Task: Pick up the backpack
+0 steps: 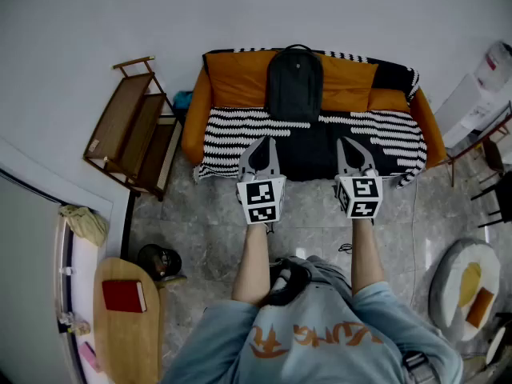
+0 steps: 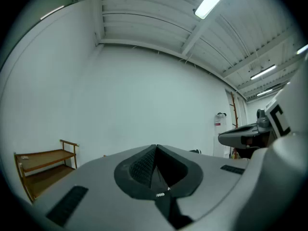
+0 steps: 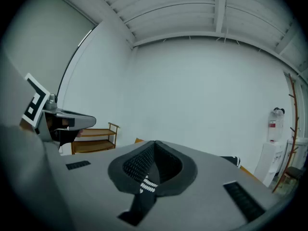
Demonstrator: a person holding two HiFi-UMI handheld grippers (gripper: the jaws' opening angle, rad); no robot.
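Backpack [image 1: 294,82] stands upright on the sofa [image 1: 196,122] at twelve o'clock in the head view, with the left gripper [image 1: 260,144] and right gripper [image 1: 357,144] short of it. Left gripper view: jaws pressed together, empty, so they'd best open before reaching. Right gripper view: the same, and the top loop looks the likeliest hold.

Illumination was even, diffuse and moderately bright, with a cool cast. A ceiling strip light [image 2: 211,1] at the upper right of the left gripper view was blown out to white. Head-view shadows were faint and soft-edged. Both gripper views showed strong barrel distortion and black vignetted corners. The near bodies of the left gripper [image 2: 156,149] and right gripper [image 3: 154,146] were rendered soft.
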